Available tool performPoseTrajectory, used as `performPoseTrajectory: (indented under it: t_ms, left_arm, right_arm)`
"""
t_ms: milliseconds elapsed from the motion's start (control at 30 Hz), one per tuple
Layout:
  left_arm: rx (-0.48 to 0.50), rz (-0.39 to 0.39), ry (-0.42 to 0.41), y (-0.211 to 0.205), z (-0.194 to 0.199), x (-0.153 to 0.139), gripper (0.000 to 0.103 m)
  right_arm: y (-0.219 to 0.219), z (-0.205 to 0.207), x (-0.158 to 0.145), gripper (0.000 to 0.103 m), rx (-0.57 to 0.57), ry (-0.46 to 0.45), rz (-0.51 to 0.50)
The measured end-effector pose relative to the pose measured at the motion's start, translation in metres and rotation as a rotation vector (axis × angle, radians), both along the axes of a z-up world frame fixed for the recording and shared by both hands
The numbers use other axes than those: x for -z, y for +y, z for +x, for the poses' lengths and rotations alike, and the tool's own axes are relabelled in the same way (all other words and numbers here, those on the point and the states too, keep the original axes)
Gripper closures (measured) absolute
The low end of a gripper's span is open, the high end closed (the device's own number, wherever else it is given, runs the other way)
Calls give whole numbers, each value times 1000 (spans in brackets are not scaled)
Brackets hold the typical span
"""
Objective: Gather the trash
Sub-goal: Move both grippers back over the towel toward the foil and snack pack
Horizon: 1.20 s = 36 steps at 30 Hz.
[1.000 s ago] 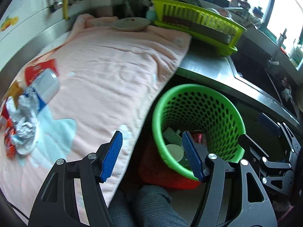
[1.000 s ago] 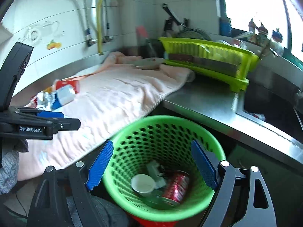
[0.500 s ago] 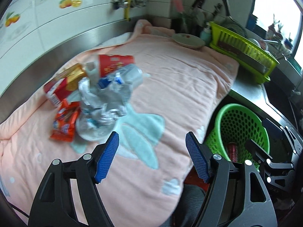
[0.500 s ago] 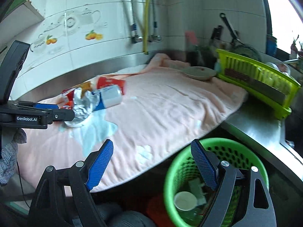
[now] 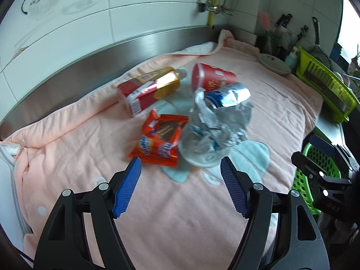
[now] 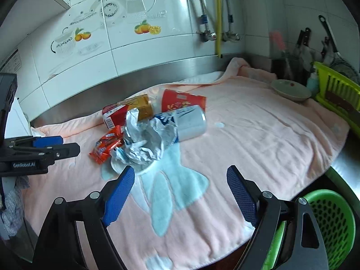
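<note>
Hovering low in frame with left tool point(image 5: 180, 184) spread wide, lined up on orange wrapper point(image 5: 160, 142) and foil-stuffed cup point(image 5: 205, 145); right tool point(image 6: 180, 193) spread too, empty.

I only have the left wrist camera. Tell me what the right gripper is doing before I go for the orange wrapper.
Observer: The right gripper is open and empty, above the pink towel.
Operator: Say where the bin sits from there.
Observer: The green basket is low on its right, past the towel's edge; its contents are out of view.
Operator: Check the left gripper against the wrapper.
Observer: Seen from the side, the left gripper is apart from the orange wrapper, with bare towel showing between them.
</note>
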<state>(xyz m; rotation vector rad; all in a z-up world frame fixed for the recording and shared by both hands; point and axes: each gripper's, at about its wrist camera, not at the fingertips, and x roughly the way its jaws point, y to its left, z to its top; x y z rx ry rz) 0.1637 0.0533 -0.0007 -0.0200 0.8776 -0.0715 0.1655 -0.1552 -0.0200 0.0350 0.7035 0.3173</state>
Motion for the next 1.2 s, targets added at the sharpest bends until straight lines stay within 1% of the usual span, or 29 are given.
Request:
performPoseTrajectory:
  t_ms: [200,333,400,533,700,767,800,833,867,900,967,1033,1067,1100,1133,1200]
  left_arm:
    - [-50,-8,16,30,15,8,31]
    - [-80,-16,34,45,26,17,31]
    - [-88,-15,42,49,31,21,31]
    - [-93,-18,51,54,41,26,31]
    - [-86,-20,55,57,50,29,31]
    - [-79,-18,60,57,53,31,31]
    - [-76,-17,63,56,55,33,31]
    - [-70,-17,65,56,57,34,31]
    - [-61,-15,70,54,59,36,30]
    - [-55,-13,74,53,61,38,26]
    - [-38,-8,71,49,64,41,24]
    - [-23,-1,74,46,66,44,24]
    - [-5,-6,78,43,67,46,23]
    - [4,-4,81,41,69,48,22]
    - [8,6,84,39,71,51,22]
    - [30,2,86,36,74,53,22]
  right_arm:
    - [25,41,11,22,-28,54,40]
    - [38,70,21,22,-19,96,60]
    - [42,80,25,22,-16,112,76]
    - [53,98,37,22,-14,151,64]
    - [61,108,53,23,-22,195,60]
    - [64,110,56,32,-24,199,52]
    - [64,111,58,41,-32,208,58]
    - [65,111,59,47,-38,214,69]
    - [65,111,58,50,-40,212,77]
    - [65,110,57,58,-46,208,79]
    - [65,107,54,63,-50,189,74]
    - [64,103,49,75,-62,179,84]
    - [62,101,47,75,-60,174,89]
    - [61,99,46,78,-59,167,90]
    - [60,97,44,79,-61,158,93]
    - [57,93,40,81,-57,144,101]
